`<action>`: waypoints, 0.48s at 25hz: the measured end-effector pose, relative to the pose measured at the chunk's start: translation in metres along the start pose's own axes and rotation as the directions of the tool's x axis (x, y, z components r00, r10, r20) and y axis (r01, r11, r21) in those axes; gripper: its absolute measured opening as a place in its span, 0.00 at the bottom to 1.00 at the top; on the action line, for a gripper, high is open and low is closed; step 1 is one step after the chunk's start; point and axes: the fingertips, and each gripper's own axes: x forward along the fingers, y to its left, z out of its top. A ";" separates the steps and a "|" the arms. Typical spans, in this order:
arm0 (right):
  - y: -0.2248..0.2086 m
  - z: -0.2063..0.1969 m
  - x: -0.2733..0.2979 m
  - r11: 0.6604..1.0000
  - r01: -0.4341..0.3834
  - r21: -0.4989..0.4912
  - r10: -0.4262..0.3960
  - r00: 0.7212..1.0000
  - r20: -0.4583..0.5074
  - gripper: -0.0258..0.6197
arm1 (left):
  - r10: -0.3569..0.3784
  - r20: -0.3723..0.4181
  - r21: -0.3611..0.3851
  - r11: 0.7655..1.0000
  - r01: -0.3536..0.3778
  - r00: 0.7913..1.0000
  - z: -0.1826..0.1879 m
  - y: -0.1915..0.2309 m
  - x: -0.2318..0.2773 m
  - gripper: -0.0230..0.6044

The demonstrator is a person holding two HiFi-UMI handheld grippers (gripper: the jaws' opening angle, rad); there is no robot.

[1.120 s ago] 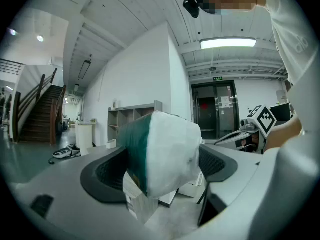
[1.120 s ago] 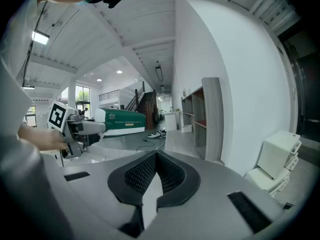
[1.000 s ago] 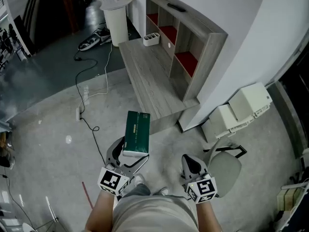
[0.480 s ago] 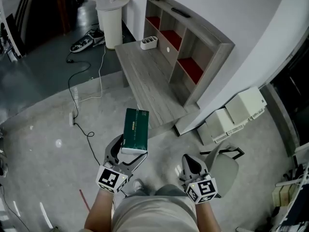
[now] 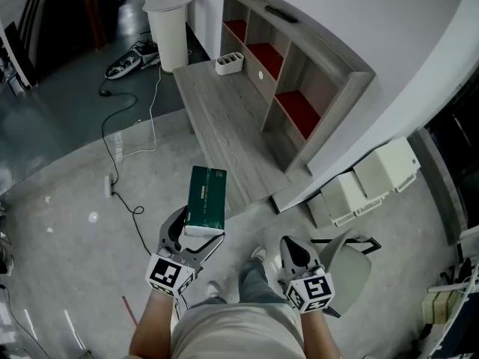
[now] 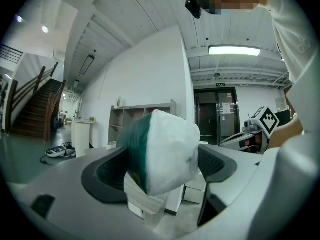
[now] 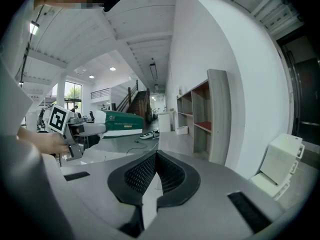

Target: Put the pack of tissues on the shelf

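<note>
1. Lower left of the head view: the left claw has its jaws closed on the near end of the pack of tissues. The dark green pack is held above the floor with its long axis pointing toward the top of the frame
2. Left gripper view: the white end of the pack fills the gap between the two dark pads, which bear on it from either side
3. Lower centre-right of the head view: the right claw has its jaws brought together with nothing between them. In the right gripper view the ribbed pads meet at their tips
4. Upper centre to right: the shelf is grey wood with open compartments floored in red. It stands against the white wall, well apart from the pack
5. In front of the shelf: a low wooden surface carries a small white container at its far end
6. Upper left: a white cylindrical stand. Right of centre: white boxes on the floor beside the shelf's near end
</note>
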 end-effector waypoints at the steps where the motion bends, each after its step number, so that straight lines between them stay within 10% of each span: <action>1: -0.011 0.001 0.008 1.000 -0.008 0.002 0.008 1.000 -0.001 0.08 | 0.005 -0.006 0.002 1.000 -0.005 1.000 -0.001 0.003 0.012 0.76; 12: -0.163 0.032 0.097 0.996 -0.089 0.003 0.089 0.996 -0.011 0.08 | 0.062 -0.058 0.008 0.998 -0.062 0.996 -0.006 0.021 0.170 0.76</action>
